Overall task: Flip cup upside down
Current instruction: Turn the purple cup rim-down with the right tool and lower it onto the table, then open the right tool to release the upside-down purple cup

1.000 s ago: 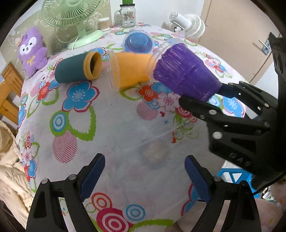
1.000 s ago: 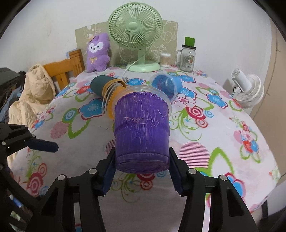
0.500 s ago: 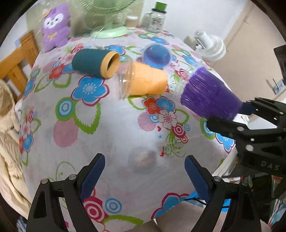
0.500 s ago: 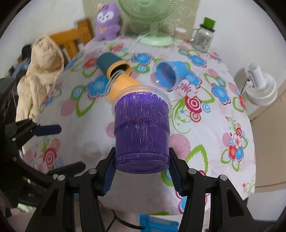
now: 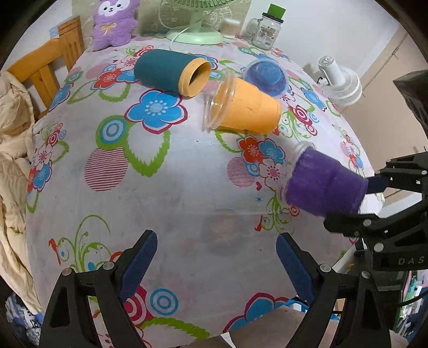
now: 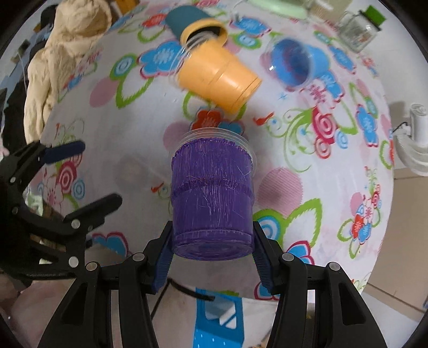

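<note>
The purple cup is clamped at its base between the pads of the right tool and held off the counter, above its right edge, rim pointing down toward the cloth. The left tool is spread wide and holds nothing, near the front edge. An orange cup, a teal cup and a blue cup are seen lying toward the back.

A floral-clothed table carries a teal cup, an orange cup and a blue cup (all three on their sides) toward its far edge, beside a fan base, jar and plush toy.
</note>
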A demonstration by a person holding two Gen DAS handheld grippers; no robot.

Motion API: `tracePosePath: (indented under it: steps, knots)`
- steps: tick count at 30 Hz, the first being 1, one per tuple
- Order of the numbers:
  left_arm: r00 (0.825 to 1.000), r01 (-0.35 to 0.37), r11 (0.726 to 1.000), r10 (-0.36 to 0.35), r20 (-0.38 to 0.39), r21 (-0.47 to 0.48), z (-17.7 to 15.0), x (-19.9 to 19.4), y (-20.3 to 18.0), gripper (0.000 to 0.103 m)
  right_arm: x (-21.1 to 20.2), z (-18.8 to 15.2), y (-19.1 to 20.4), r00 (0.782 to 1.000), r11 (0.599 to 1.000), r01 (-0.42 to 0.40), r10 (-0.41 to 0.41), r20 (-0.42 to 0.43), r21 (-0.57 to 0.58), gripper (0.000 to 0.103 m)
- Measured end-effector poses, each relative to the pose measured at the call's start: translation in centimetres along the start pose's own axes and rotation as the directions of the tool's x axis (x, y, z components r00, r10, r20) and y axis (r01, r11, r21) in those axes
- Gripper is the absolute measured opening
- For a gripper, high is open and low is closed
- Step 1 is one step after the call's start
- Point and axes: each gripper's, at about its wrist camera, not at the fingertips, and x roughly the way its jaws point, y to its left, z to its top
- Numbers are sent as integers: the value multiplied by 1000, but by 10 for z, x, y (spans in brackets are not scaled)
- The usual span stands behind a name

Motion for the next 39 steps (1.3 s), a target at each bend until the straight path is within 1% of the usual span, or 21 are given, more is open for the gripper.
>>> tracePosePath:
  steps: [2, 9, 12, 15, 18, 21, 22, 23, 25, 26, 31, 33, 35, 36, 39]
  knots:
    - [1000, 1, 1000, -1, 1, -17, 0, 1, 2, 92, 3, 1, 0, 999, 1000, -4, 3, -44, -22, 57]
    - [1000, 21, 997, -20, 5, -71, 3, 5, 6, 92, 6, 10, 0, 992, 996, -20, 10, -123, -86, 57]
    - [1000, 25, 996, -24, 9, -86, 7, 6, 6, 92, 6, 18, 3, 993, 993, -11, -4, -120, -120, 57]
    - [1000, 11, 996, -10, 10, -91, 11, 6, 6, 92, 5, 28, 9, 994, 988, -3, -14, -110, -155, 60]
    - [1000, 0, 995, 1, 13, -100, 14, 6, 9, 92, 6, 40, 13, 995, 983, 27, -45, -94, -182, 62]
    - [1000, -8, 993, 10, 15, -117, 16, 4, 15, 92, 6, 48, 12, 995, 984, 17, -35, -99, -179, 67]
    - [1000, -9, 993, 11, 15, -120, 16, 3, 17, 92, 5, 53, 12, 995, 985, 8, -26, -96, -174, 71]
    - [1000, -9, 993, 11, 15, -121, 16, 2, 19, 92, 2, 56, 11, 996, 986, 3, -17, -86, -169, 76]
    - [1000, -12, 993, 14, 18, -121, 17, -1, 21, 92, -3, 64, 9, 998, 987, 3, -14, -61, -163, 83]
    - [1000, -14, 993, 16, 19, -117, 18, -2, 21, 92, -8, 66, 8, 999, 987, 1, -8, -44, -159, 84]
    - [999, -23, 996, 26, 30, -82, 24, -10, 22, 92, -22, 69, 9, 999, 992, -21, 24, 27, -124, 84]
    - [999, -23, 998, 26, 38, -64, 27, -17, 22, 92, -26, 62, 9, 997, 995, -28, 34, 64, -97, 84]
    - [999, -25, 999, 27, 45, -42, 30, -21, 21, 92, -34, 56, 0, 991, 998, -33, 40, 124, -62, 84]
    - [998, -28, 999, 29, 49, -25, 31, -24, 20, 92, -32, 48, -1, 989, 998, -30, 37, 145, -50, 84]
    - [997, -30, 999, 29, 69, 19, 36, -36, 18, 93, -44, 38, -8, 973, 1000, -28, 25, 231, 11, 84]
